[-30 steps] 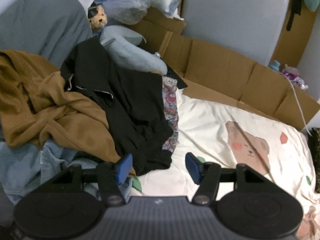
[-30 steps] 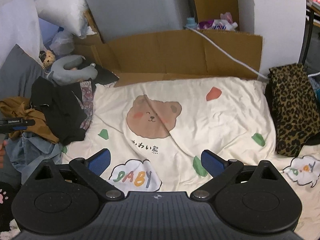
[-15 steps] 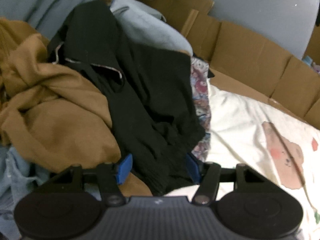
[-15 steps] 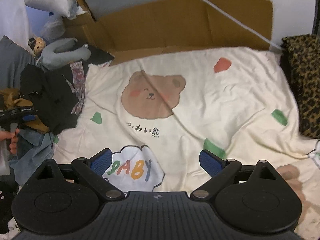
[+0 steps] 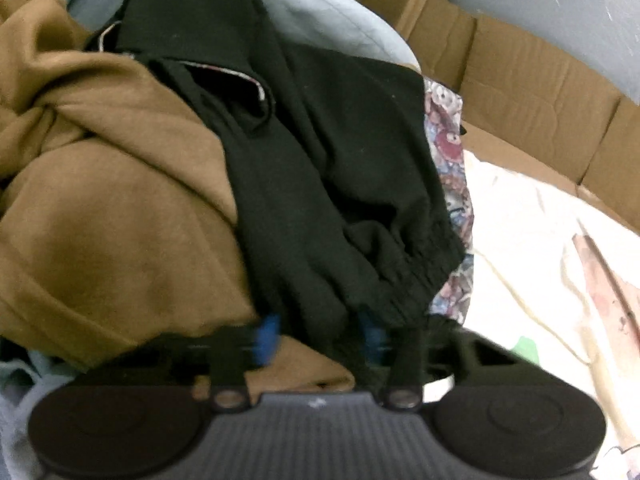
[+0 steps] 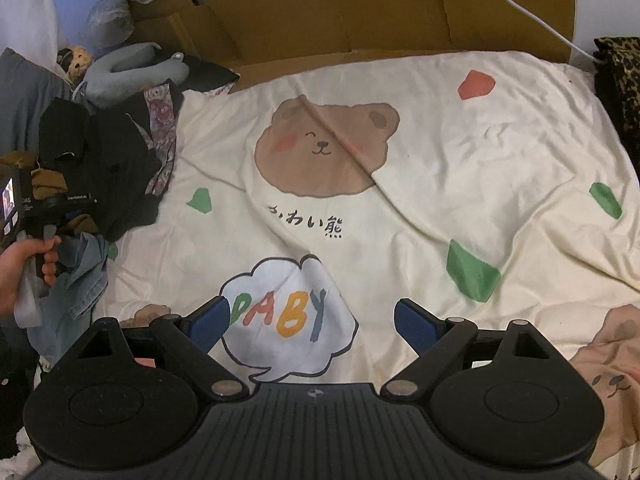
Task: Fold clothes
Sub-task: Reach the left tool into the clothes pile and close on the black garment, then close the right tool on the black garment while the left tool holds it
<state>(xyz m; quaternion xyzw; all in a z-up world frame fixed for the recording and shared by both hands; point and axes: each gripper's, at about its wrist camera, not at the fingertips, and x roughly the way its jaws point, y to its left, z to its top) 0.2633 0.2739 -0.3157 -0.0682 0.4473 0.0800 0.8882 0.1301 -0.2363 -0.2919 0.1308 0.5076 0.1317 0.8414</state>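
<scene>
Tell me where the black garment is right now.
The black garment lies atop the clothes pile at the bed's left edge, between the brown garment and the patterned cloth, its hem between the left gripper fingers.

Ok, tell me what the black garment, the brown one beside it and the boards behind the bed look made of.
Black garment: matte knit, probably cotton jersey; its hem is gathered by elastic. Brown garment: thick, soft, fleece-like fabric with rounded folds. Boards: plain corrugated cardboard, to judge by the creases and flap edges.

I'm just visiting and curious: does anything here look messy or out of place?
Yes: the clothes lie in a crumpled heap, the black garment draped over the brown one. The bear-print sheet is creased.
</scene>
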